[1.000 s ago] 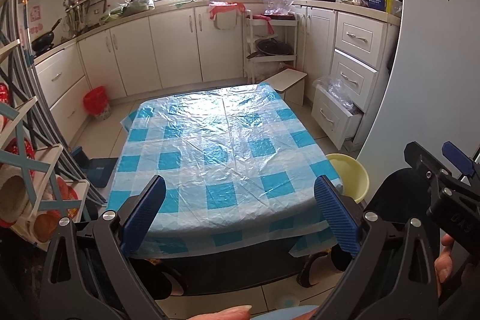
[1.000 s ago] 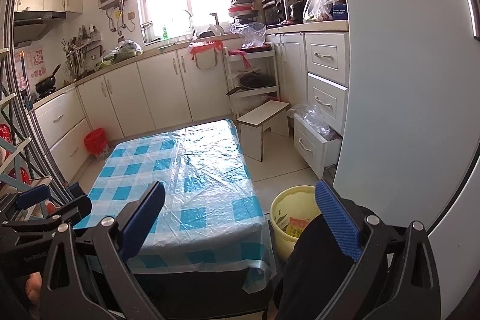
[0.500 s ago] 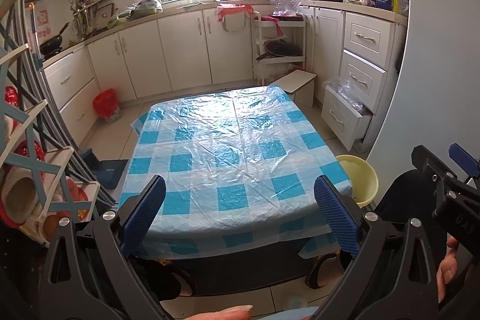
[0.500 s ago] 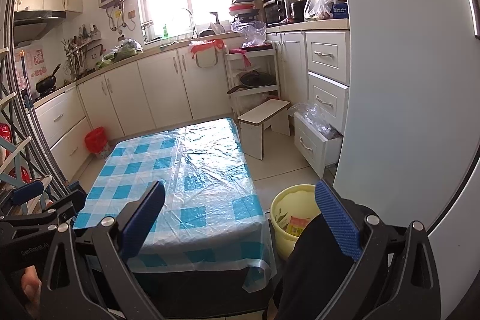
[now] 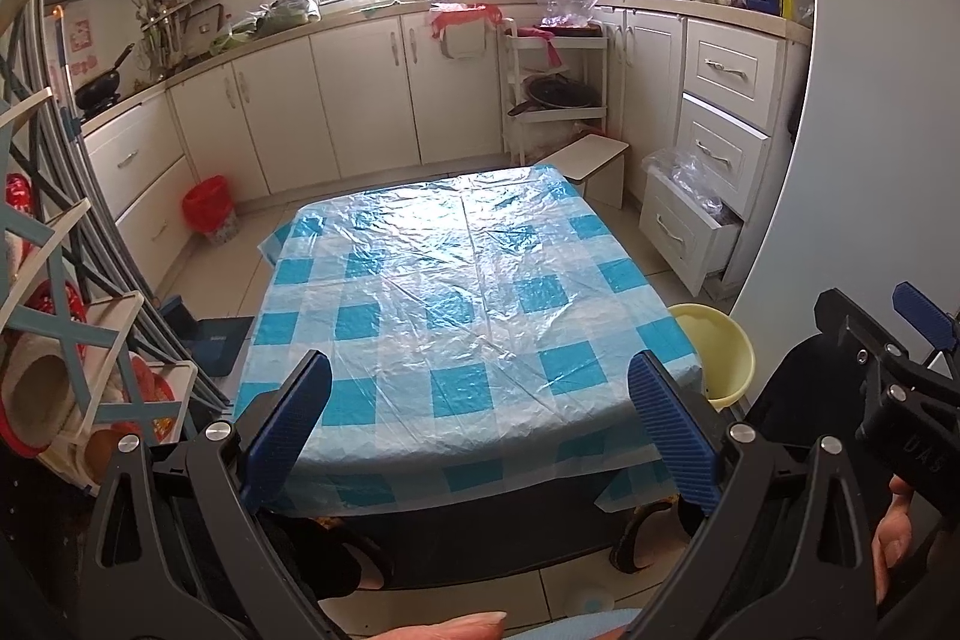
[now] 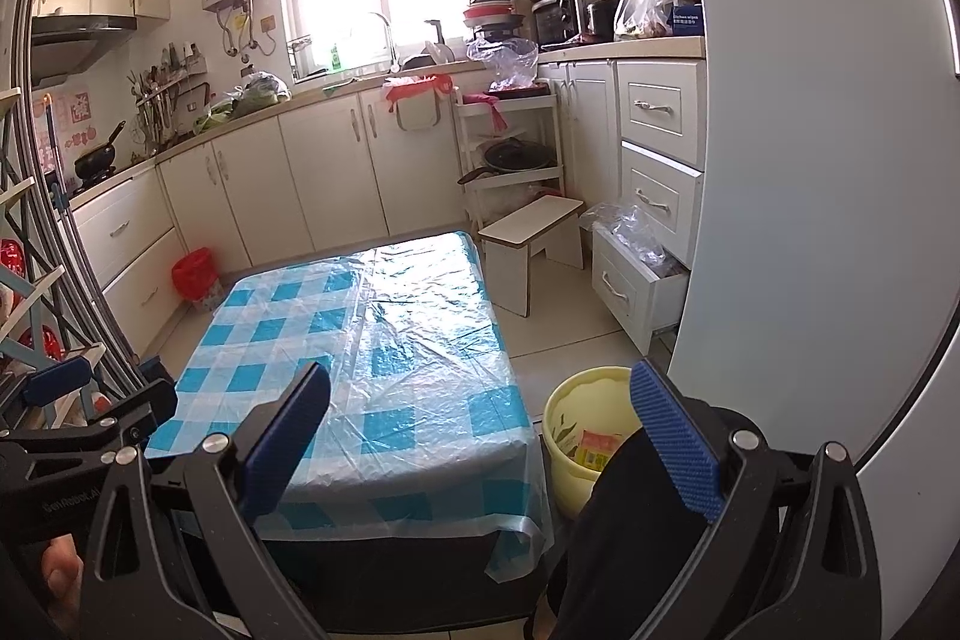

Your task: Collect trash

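Looks like I'm basically done here. The bench (image 5: 468,292) with the blue checked plastic cover has nothing on it that I can spot, and the yellow bin (image 6: 576,436) on the floor just beside its right corner already has wrappers (image 6: 594,451) inside (can't see how full). Left gripper (image 5: 480,424) and right gripper (image 6: 480,430) both have jaws spread wide, gripping nothing. Maybe a last check of the floor, if anything.
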A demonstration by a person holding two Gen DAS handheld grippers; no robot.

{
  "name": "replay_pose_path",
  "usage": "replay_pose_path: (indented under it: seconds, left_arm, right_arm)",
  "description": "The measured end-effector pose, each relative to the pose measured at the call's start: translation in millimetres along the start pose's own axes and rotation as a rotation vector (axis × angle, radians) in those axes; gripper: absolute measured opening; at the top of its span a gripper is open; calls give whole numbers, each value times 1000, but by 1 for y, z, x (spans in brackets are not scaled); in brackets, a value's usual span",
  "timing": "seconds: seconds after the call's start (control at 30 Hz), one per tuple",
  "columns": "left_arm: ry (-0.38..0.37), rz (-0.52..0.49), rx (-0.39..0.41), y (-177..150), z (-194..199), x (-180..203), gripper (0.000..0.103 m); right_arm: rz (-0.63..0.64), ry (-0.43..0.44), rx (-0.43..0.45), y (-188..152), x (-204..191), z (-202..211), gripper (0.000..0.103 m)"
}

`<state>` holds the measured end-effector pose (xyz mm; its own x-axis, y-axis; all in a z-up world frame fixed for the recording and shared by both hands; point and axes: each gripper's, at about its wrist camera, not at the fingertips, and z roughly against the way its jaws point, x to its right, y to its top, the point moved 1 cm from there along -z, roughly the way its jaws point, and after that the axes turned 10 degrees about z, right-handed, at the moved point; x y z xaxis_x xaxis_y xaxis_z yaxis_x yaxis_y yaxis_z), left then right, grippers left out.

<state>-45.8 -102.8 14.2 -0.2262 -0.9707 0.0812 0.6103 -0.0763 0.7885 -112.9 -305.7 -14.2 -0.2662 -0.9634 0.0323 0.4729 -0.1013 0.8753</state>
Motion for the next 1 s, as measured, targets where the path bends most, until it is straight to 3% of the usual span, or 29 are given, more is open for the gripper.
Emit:
replay_pose_path:
  seconds: [1.0]
  left_arm:
    - [-14,3,-4,-1,1,1,95]
  right_arm:
    - [7,3,-11,-3,-2,0,96]
